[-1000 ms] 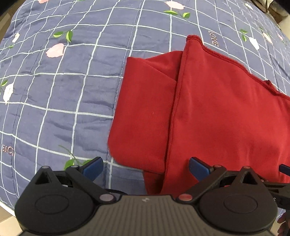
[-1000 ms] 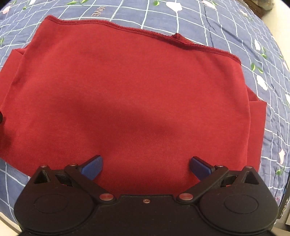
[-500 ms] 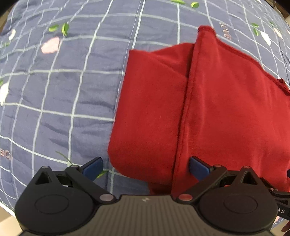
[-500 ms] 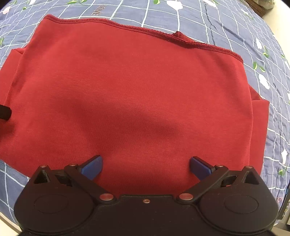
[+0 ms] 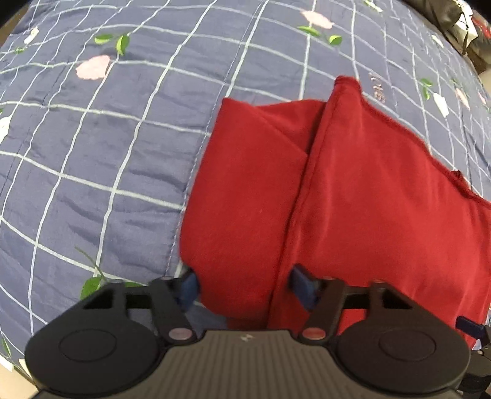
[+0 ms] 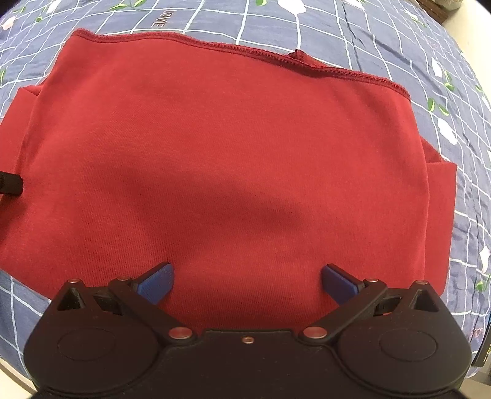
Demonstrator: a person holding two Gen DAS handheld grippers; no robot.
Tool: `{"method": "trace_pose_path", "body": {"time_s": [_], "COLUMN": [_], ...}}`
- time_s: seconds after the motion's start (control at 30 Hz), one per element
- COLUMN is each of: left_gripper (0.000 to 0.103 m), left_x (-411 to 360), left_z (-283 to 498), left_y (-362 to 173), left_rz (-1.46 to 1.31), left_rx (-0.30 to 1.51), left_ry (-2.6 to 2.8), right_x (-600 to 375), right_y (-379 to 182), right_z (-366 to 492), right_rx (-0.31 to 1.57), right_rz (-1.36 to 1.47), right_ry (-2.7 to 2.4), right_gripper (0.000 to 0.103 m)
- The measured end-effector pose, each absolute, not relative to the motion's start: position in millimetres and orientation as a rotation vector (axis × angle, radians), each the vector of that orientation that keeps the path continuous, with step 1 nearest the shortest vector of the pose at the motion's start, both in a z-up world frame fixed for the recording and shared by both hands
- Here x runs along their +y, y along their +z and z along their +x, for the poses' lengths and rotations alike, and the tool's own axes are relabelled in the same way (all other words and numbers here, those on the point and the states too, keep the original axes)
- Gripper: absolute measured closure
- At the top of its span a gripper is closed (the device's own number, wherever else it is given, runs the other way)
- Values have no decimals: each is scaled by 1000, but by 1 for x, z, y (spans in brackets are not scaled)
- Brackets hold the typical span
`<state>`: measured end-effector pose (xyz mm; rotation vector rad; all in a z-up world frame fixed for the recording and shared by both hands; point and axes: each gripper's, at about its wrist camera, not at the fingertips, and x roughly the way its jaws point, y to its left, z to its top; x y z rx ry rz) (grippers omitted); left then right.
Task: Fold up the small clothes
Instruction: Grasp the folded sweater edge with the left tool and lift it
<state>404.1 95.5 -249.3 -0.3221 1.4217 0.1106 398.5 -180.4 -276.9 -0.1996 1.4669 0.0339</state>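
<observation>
A red garment (image 6: 239,159) lies folded flat on the bed, its stitched hem along the far side and a folded-in flap (image 5: 245,190) at its left end. My left gripper (image 5: 244,287) is at the near left corner, its jaws partly narrowed, with the flap's near edge between the blue pads (image 5: 187,287). My right gripper (image 6: 247,283) stands open and wide over the garment's near edge, holding nothing. A black part of the left gripper (image 6: 9,184) shows at the left edge of the right wrist view.
The blue checked bedspread (image 5: 92,172) with flower prints spreads out to the left and beyond the garment. The bed's near edge runs just under both grippers. Dark items (image 5: 469,27) sit off the far right corner.
My left gripper has moved forward onto the garment's near left corner and its fingers have drawn closer together around the flap. The right gripper has barely moved and stays open.
</observation>
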Motion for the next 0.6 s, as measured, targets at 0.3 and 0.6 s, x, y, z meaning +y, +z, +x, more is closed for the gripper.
{"method": "trace_pose_path", "body": {"time_s": [0.3,0.6], "left_gripper": [82,87], "left_x": [58,19], "left_z": [404,409], "left_y": [-225,-197], "left_rz": [-178,-56], "left_rx": [1366,1313], "left_ry": [106,123], "right_x": [-184,-221], "right_y": [-280,-250], "right_z": [402,398], "right_rx": [1530,1477], "right_rz": [-233,-193], "right_ry": [109,107], "right_gripper": [0,1]}}
